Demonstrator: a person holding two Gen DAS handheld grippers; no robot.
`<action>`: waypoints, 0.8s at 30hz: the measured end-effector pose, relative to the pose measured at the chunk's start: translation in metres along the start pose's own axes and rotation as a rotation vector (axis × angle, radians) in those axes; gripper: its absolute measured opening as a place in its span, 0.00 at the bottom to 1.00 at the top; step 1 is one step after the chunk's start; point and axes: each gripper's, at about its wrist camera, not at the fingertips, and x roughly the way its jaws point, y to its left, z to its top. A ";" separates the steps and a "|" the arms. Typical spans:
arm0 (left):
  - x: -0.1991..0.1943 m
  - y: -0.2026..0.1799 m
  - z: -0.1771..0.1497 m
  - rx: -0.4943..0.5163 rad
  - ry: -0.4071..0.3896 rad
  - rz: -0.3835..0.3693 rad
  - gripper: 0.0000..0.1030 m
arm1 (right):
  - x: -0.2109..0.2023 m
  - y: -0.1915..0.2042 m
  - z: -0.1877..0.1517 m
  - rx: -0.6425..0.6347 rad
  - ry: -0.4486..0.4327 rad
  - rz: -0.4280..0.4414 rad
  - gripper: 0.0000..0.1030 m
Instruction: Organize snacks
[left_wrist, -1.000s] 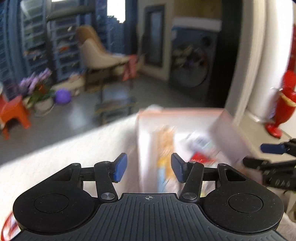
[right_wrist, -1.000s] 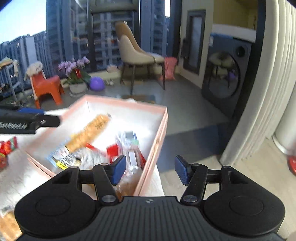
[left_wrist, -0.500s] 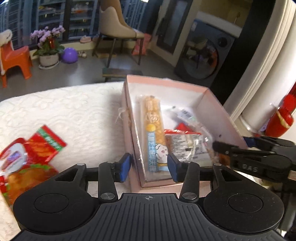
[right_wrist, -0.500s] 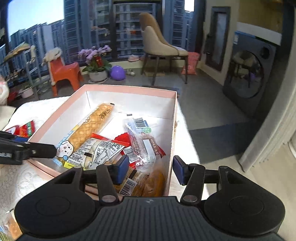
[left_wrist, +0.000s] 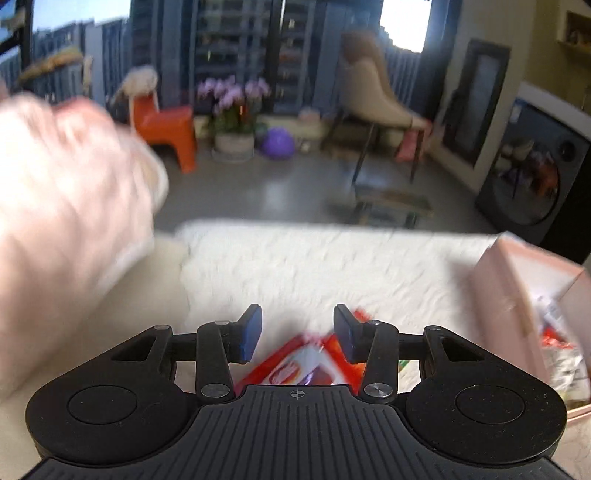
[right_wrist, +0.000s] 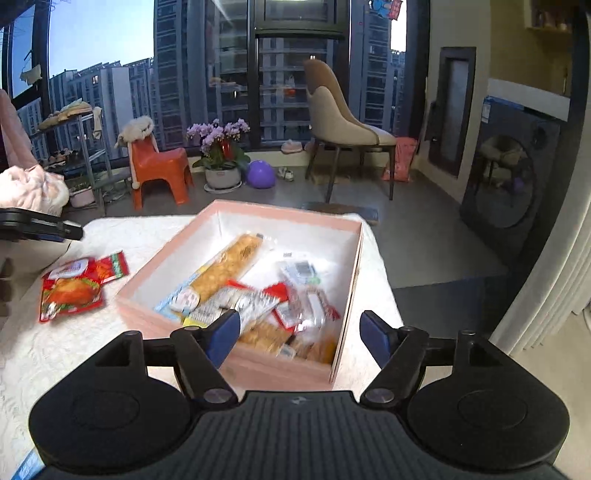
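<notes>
Right now the left gripper (left_wrist: 297, 334) hangs released over the red packet (left_wrist: 306, 363); the slick wrapper might slide away, and the right gripper (right_wrist: 299, 334) is opening, empty

A: Can any wording be read on the packets in the pink box (right_wrist: 347, 273)?

B: No. The long biscuit packet (right_wrist: 225, 269) carries print and a small cartoon face, but the letters are too small and blurred. The clear wrappers (right_wrist: 299, 269) show barcode-like labels, none readable.

A: And the red snack packet (right_wrist: 72, 288) on the tabletop (right_wrist: 55, 354)?

B: It shows a picture of food and a white label; no word can be made out. In the left wrist view everything is blurred.
</notes>
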 end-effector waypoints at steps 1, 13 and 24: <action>0.006 0.003 -0.004 0.001 0.024 -0.016 0.46 | -0.003 0.000 -0.002 0.004 0.009 -0.002 0.70; -0.036 -0.031 -0.084 0.053 0.104 -0.226 0.49 | -0.016 -0.004 -0.041 0.090 0.094 0.024 0.70; -0.083 -0.060 -0.125 0.075 0.140 -0.343 0.49 | -0.034 0.033 -0.057 0.055 0.147 0.183 0.70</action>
